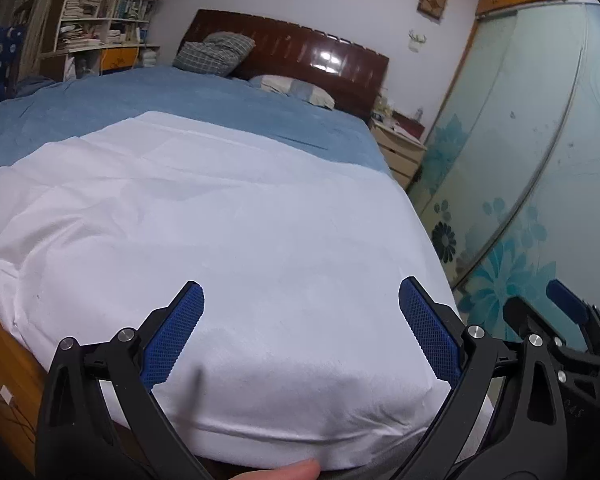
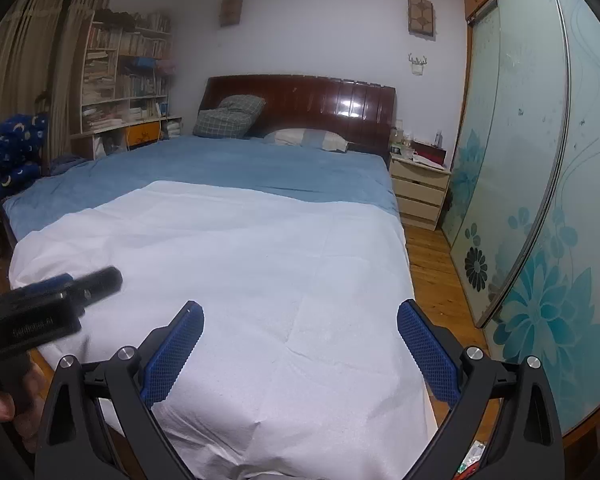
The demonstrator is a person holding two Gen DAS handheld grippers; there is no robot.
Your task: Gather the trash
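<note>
Two grippers, left (image 1: pixel 301 330) and right (image 2: pixel 299 346), held fingers wide apart, empty, above the bed (image 2: pixel 236 264). Possible trash (image 2: pixel 473 456) lay on floor low right, nearest right gripper; long axis unclear.

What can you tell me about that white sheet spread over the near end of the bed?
The white sheet looks like thin, matte cloth, faintly creased with fold lines. It lies flat over the near part of the bed, on top of the blue bedding, and drapes down over the foot edge and the corners. Its far edge runs aslant across the blue. Nothing rests on it, and neither gripper touches it.
</note>
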